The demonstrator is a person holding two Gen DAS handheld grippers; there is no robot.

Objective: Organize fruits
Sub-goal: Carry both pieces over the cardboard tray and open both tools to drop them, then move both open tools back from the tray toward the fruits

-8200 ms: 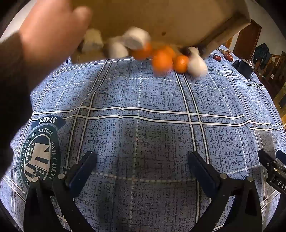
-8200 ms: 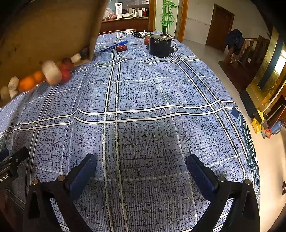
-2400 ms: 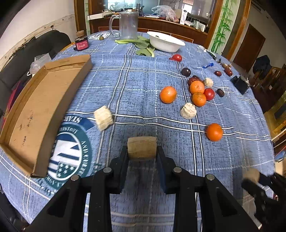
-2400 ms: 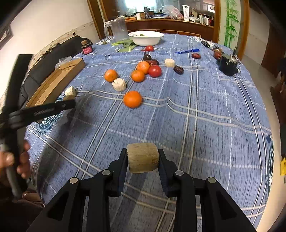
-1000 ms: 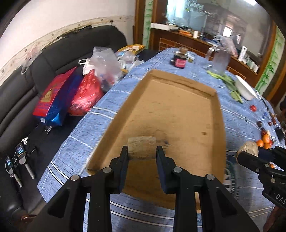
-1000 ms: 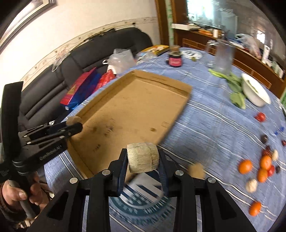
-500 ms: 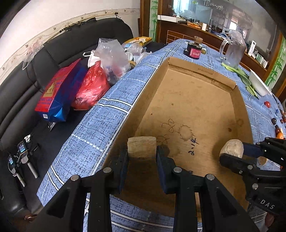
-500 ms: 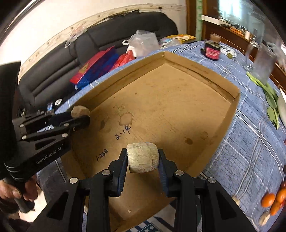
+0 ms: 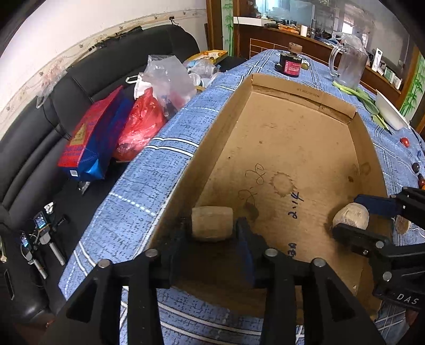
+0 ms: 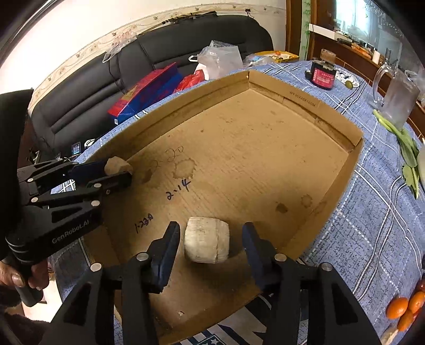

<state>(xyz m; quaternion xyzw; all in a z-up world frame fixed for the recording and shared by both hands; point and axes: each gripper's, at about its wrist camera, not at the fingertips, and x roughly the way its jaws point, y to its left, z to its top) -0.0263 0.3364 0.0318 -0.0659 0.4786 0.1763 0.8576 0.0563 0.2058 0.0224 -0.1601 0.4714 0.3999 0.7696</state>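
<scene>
Both views are being lit by soft daylight coming from the far right, where the windows point(image 9: 292, 13) are being blown out. Dark shadow is being cast beneath each claw onto the cardboard tray point(image 10: 265, 148). Straight edges are being bent by fisheye distortion, and corners are being vignetted black.

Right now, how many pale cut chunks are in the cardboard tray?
2: one chunk between the left hand-held gripper's fingers, another chunk between the open right hand-held gripper's; near edge hidden.
</scene>
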